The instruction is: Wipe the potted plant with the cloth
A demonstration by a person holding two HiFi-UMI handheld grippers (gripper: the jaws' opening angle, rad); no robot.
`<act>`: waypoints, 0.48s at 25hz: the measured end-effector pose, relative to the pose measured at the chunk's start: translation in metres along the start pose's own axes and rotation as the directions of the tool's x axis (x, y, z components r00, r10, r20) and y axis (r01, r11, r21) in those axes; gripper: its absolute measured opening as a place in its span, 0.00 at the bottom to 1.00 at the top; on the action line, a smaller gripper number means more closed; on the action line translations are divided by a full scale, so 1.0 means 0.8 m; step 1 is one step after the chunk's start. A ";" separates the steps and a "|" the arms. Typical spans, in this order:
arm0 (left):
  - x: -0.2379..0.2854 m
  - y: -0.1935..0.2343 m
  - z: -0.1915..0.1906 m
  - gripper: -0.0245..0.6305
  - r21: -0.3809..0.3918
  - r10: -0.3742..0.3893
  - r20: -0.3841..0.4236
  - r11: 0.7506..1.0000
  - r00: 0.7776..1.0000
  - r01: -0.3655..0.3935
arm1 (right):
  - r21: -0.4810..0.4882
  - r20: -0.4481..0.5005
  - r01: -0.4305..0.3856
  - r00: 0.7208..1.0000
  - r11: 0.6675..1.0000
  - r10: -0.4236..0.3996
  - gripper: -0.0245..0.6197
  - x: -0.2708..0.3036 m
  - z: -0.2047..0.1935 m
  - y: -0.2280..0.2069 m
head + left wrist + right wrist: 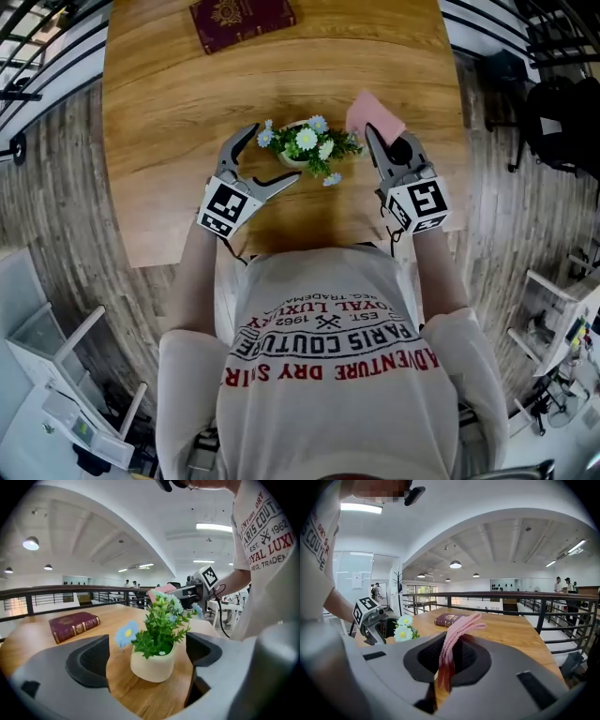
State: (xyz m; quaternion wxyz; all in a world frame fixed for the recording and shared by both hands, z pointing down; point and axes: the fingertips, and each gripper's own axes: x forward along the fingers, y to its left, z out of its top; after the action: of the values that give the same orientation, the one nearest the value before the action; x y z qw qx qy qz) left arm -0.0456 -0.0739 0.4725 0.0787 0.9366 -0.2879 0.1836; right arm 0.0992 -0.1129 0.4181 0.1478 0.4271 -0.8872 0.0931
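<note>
Left gripper (275, 152) spread, plant (157, 641) between its jaws, clear of both. Right gripper (445, 660) pinches cloth (459, 627); plant at its left.

Potted plant (307, 150) upright; pink cloth (373, 117) (folded, seemingly) just beside.

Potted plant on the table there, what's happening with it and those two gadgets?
A person holds a gripper in each hand at a wooden table. The left gripper is open, its jaws on either side of the potted plant, not touching it. The right gripper is shut on a pink cloth, held just beside the plant.
</note>
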 end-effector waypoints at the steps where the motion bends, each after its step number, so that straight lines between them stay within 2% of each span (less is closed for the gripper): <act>1: -0.009 0.002 0.010 0.84 0.001 0.028 0.021 1.000 0.999 -0.028 | -0.003 0.006 0.007 1.000 1.000 -0.007 0.10 -0.003 0.005 0.002; 4: -0.037 0.002 0.043 0.84 -0.033 0.087 0.084 0.996 0.993 -0.085 | -0.012 0.021 0.031 0.999 0.999 -0.031 0.10 -0.010 0.017 0.010; 7: -0.063 0.002 0.077 0.83 -0.068 0.147 0.108 0.988 0.983 -0.140 | -0.025 0.040 0.036 0.999 0.999 -0.035 0.10 -0.017 0.030 0.023; 8: -0.073 0.006 0.090 0.78 -0.072 0.184 0.126 0.982 0.975 -0.176 | -0.026 0.055 0.033 0.998 0.999 -0.032 0.10 -0.020 0.036 0.027; 10: -0.094 0.017 0.117 0.38 -0.074 0.270 0.177 0.962 0.946 -0.261 | -0.021 0.101 0.026 0.995 0.999 -0.023 0.10 -0.024 0.052 0.034; 12: -0.109 0.021 0.139 0.37 -0.059 0.309 0.208 0.951 0.928 -0.303 | -0.013 0.151 0.021 0.988 1.000 -0.018 0.10 -0.028 0.071 0.038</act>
State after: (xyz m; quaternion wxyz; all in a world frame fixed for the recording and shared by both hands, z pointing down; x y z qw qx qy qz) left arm -0.0885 -0.0716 0.3367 0.0297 0.8935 -0.4394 0.0877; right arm 0.0778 -0.0943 0.3562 0.0841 0.4405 -0.8922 0.0526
